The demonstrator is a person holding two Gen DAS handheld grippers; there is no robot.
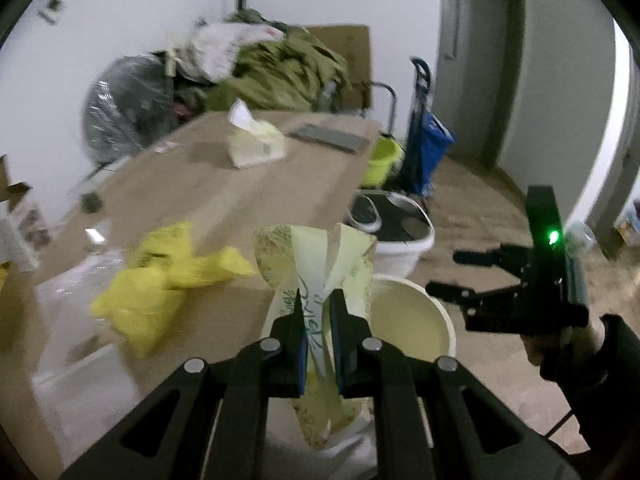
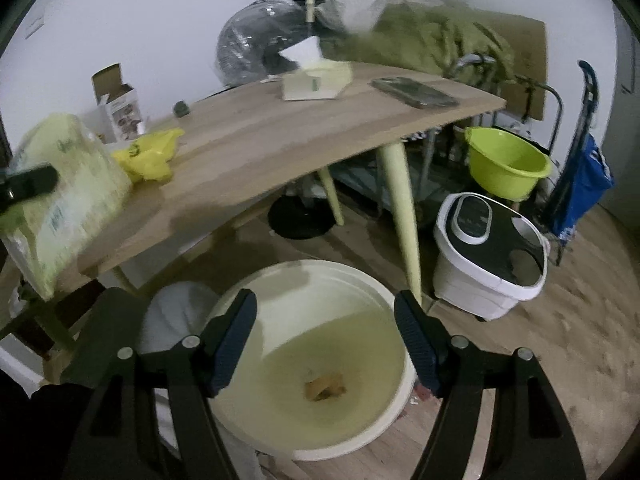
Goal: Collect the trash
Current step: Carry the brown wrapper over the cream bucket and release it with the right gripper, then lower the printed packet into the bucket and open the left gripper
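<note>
My left gripper [image 1: 318,300] is shut on a crumpled cream paper wrapper with green print [image 1: 352,256], held above the table's near edge. In the right wrist view the same wrapper [image 2: 68,192] shows at the far left. Below it to the right stands a white bucket [image 1: 412,320]. My right gripper [image 2: 326,308] hangs open over that bucket [image 2: 320,268], nothing between its fingers. A brown scrap [image 2: 324,388] lies on the bucket's bottom. A crumpled yellow plastic bag [image 1: 160,280] lies on the wooden table [image 1: 240,192].
A tissue box [image 1: 256,144] and a phone [image 1: 328,136] lie at the table's far end. On the floor stand a white appliance with a black top [image 2: 488,248], a green basin [image 2: 504,164] and a blue trolley [image 2: 580,184]. Clutter is piled behind the table.
</note>
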